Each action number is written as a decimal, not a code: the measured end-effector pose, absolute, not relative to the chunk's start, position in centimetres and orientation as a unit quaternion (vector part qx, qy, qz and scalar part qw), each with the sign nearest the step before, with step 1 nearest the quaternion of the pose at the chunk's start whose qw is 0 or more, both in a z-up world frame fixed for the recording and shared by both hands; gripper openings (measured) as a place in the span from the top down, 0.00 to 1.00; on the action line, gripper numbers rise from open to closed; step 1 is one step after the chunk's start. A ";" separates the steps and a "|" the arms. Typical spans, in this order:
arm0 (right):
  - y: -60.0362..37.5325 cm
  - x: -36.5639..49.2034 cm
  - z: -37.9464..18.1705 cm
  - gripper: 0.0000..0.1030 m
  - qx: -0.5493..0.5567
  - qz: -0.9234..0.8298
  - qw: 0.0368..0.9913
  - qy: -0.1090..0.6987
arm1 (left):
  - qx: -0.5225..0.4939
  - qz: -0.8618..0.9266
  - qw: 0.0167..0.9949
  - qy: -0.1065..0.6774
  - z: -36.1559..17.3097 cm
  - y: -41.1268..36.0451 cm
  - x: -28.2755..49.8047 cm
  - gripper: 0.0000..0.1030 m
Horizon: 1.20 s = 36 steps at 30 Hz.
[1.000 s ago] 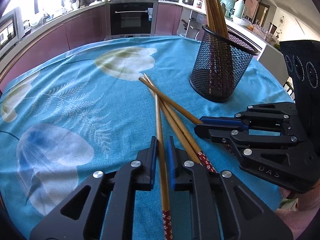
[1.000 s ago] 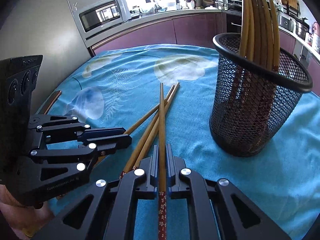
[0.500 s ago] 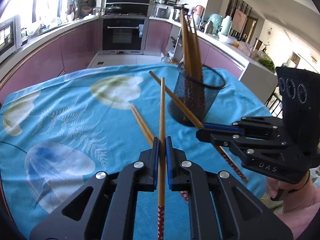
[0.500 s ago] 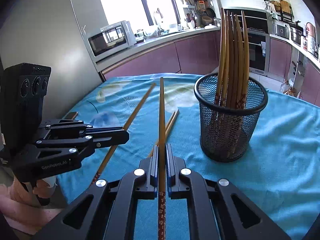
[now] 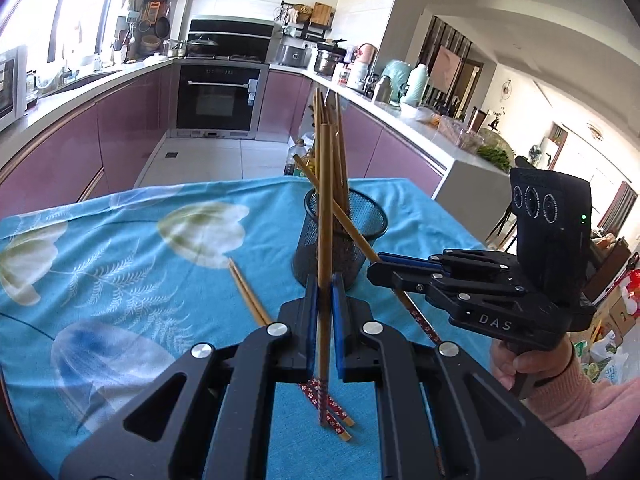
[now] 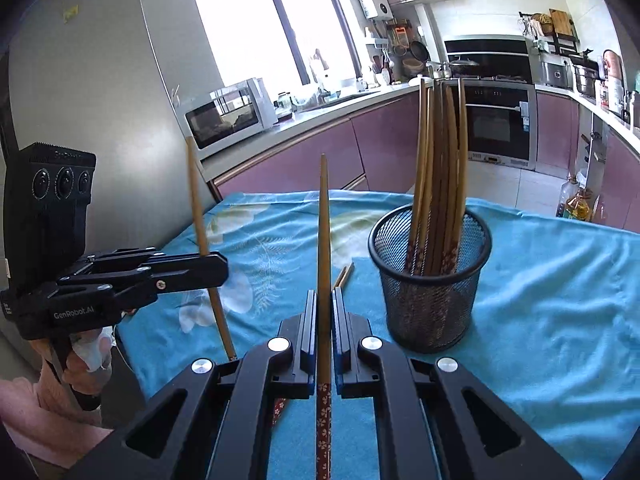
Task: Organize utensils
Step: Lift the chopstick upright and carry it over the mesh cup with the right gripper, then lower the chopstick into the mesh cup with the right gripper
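Nearest to each lens, both black two-finger grippers carry one chopstick apiece: the left gripper has its jaws pinching a brown bamboo chopstick with a red flower-patterned handle end, raised nearly upright, and the right gripper has its jaws pinching a second bamboo chopstick of the same pattern, likewise tip-up. Seen from the left wrist, the right gripper's chopstick slants across in front of the holder; seen from the right wrist, the left gripper's chopstick stands well to the left. Just beyond the left gripper, two more chopsticks of the same kind lie side by side on the turquoise flower-printed cloth covering the surface, their red ends showing under the jaws. Farther on stands the round black wire-mesh holder, already filled with a bundle of upright chopsticks. Behind it runs the kitchen with mauve cabinets and a built-in black oven. Judged from this layout, the task is well advanced: most chopsticks are stowed, two are in transit, and the lying pair is left to collect.
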State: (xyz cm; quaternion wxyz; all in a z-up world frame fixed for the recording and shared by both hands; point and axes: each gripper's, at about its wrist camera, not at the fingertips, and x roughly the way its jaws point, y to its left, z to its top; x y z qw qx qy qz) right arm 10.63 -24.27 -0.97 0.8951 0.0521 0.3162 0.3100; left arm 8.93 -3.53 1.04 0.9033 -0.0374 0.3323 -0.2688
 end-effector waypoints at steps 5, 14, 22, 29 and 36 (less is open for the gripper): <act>-25.0 11.0 -0.4 0.94 0.071 0.315 0.895 0.307 | -0.050 -0.278 0.903 0.323 2.5 -3.4 9.0 0.93; -25.7 10.8 -0.3 0.94 0.082 0.335 0.892 0.293 | -0.051 -0.286 0.900 0.326 2.8 -4.4 10.3 0.93; -26.2 10.7 0.9 0.94 0.071 0.321 0.902 0.280 | -0.047 -0.291 0.899 0.322 3.7 -5.3 11.4 0.93; -27.5 11.5 3.8 0.94 0.063 0.295 0.922 0.245 | -0.047 -0.294 0.909 0.291 6.9 -5.6 12.5 0.93; -28.5 13.2 5.9 0.94 0.063 0.272 0.937 0.211 | -0.053 -0.295 0.919 0.256 10.2 -6.0 13.4 0.93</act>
